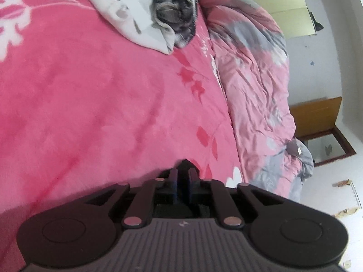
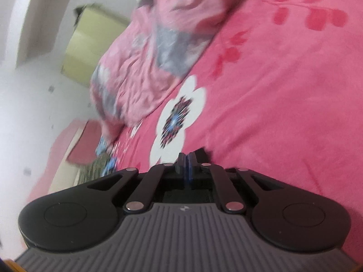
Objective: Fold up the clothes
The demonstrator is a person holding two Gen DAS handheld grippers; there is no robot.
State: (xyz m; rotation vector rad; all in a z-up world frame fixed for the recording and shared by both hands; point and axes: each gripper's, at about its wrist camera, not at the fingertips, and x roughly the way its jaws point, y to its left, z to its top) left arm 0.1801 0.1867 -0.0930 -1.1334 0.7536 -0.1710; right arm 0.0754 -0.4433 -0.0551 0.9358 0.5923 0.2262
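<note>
Clothes [image 1: 145, 20] sit in a loose heap at the far end of the pink blanket [image 1: 90, 104] in the left wrist view — a pale grey-white garment bunched up with a dark mottled one [image 1: 179, 11] lying against it, neither flattened nor squared. Left gripper [image 1: 183, 176] hangs low over bare blanket, well apart from the heap, fingers drawn nearly together with a slim gap between the blue pads and nothing in it. Right gripper [image 2: 187, 161] also hovers over bare blanket beside a white flower print [image 2: 179, 115], pads pressed together, pinching no cloth. Crumpled pink-and-grey quilt [image 1: 256, 86] runs along the blanket's edge toward the wall; it looks like bedding rather than laundry, though the right view is too smeared to be sure. No folded pile shows anywhere in either view. Judgement: the folding appears barely begun, or between garments — nothing held, the heap untouched. Left to do: reach the heap, draw out one piece, spread it flat on the open blanket, fold it, then the other.
</note>
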